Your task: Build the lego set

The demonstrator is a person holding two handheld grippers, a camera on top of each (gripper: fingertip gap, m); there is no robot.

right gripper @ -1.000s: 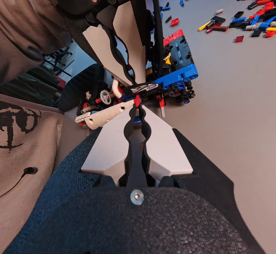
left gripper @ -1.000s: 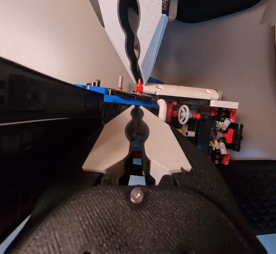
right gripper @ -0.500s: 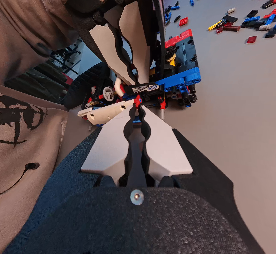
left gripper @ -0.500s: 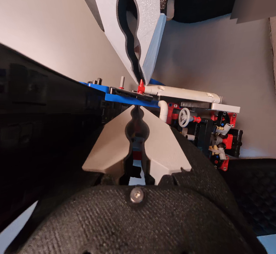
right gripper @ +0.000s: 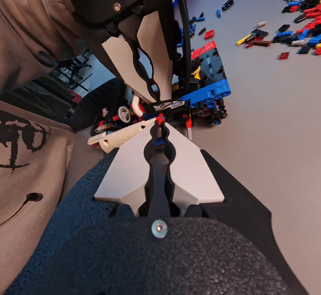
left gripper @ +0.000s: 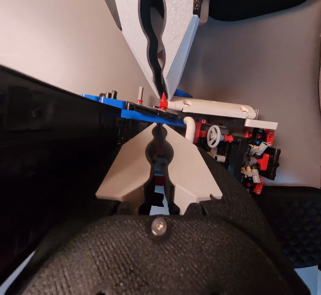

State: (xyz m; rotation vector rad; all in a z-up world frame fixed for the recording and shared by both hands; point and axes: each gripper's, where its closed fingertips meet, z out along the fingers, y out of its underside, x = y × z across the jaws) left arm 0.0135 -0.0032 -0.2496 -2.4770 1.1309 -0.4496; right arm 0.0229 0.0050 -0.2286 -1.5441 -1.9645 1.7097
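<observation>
Right gripper [right gripper: 159,125]: jaws nearly closed, tips pinching a red pin [right gripper: 160,119] at the end of the white panel [right gripper: 121,134] on the model [right gripper: 205,85].

Left gripper [left gripper: 159,126]: jaws nearly together, tips against the edge of the blue plate [left gripper: 152,117]; whether they clamp it cannot be told.

Model: partly built vehicle held between the two grippers, low over the counter [right gripper: 260,130]. Done so far, as judged: blue and black frame, steering wheel [right gripper: 124,114], white pipe [left gripper: 190,127], red and black block [left gripper: 260,161], one white side panel.

Left to do, as judged: much of the body. A scatter of loose pieces [right gripper: 295,31] lies well apart on the counter.

Person's sleeve [right gripper: 31,17] at left.
</observation>
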